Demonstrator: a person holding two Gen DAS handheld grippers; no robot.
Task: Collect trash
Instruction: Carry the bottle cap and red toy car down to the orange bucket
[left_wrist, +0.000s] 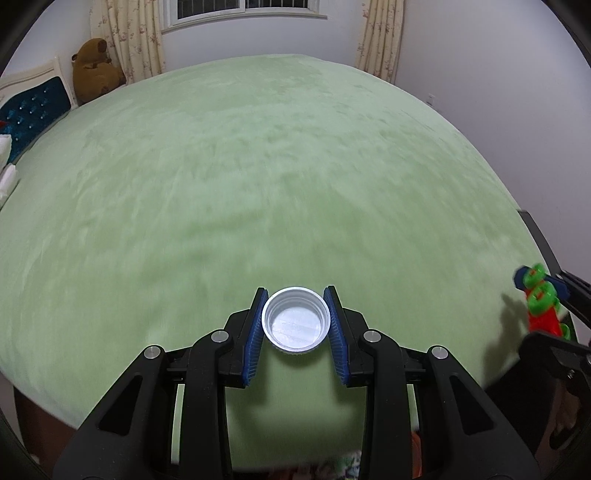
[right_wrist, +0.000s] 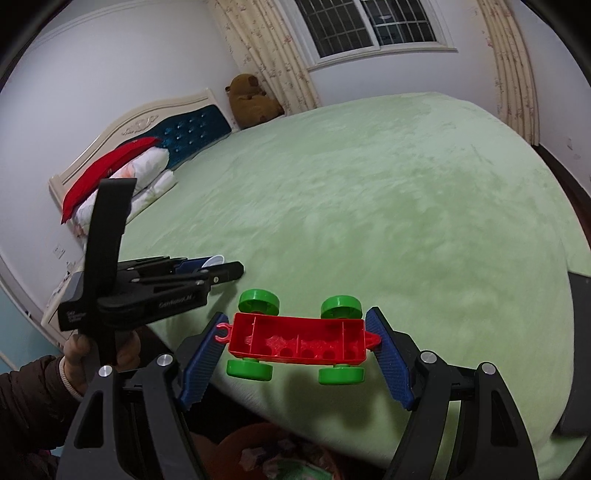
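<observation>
Holding both pieces above the green bed cover (left_wrist: 280, 155), you carry a white bottle cap (left_wrist: 296, 320) in your left gripper (left_wrist: 296, 325) and a red toy car (right_wrist: 298, 341) in your right gripper (right_wrist: 297, 350). The left jaws pinch the cap across its width, the blue pads (left_wrist: 255, 343) touching its ribbed wall on both sides; the cap's hollow side faces the camera and it has no long axis to speak of. The right jaws stand wide and pinch the toy car by its two ends, one pad at the hooked end and the other at the tabbed end. The car lies upside down relative to the camera, its hollow underside showing, its four green wheels (right_wrist: 259, 301) in pairs on either side, and its long axis runs straight across from pad to pad. Judged from the blurred basket-like shape (right_wrist: 266, 454) below the bed edge in the right wrist view, the step in hand is probably the carry to a bin. Keep each squeeze steady, since an end-to-end hold on the car may let it pivot, and bring each piece directly over the opening before you spread the jaws.
</observation>
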